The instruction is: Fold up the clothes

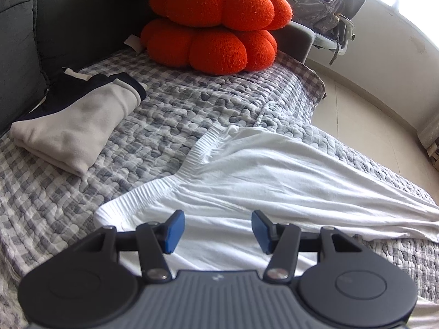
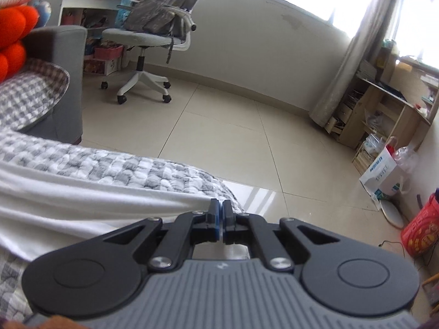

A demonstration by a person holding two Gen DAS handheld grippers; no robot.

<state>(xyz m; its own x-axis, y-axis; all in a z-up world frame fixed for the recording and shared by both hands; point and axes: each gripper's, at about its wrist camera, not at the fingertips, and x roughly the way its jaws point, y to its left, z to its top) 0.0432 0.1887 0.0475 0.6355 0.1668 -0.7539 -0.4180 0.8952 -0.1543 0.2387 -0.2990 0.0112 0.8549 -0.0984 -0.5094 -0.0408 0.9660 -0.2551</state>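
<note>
White trousers point(image 1: 260, 175) with a ribbed elastic waistband lie spread on the grey checked quilt point(image 1: 175, 115) of the sofa. My left gripper point(image 1: 218, 231) is open and empty, just above the trousers near the waistband. In the right wrist view the trousers' leg point(image 2: 82, 205) runs to the quilt's edge. My right gripper point(image 2: 220, 218) is shut there, at the leg's end; whether cloth is between the pads is hidden. A folded beige and navy garment point(image 1: 74, 120) lies at the back left.
Two orange pumpkin cushions point(image 1: 216, 27) are stacked at the sofa's far end under a white pillow. Beyond the sofa edge is tiled floor point(image 2: 219, 126), an office chair point(image 2: 148, 35) with a backpack, wooden shelves point(image 2: 384, 115) and bags at the right.
</note>
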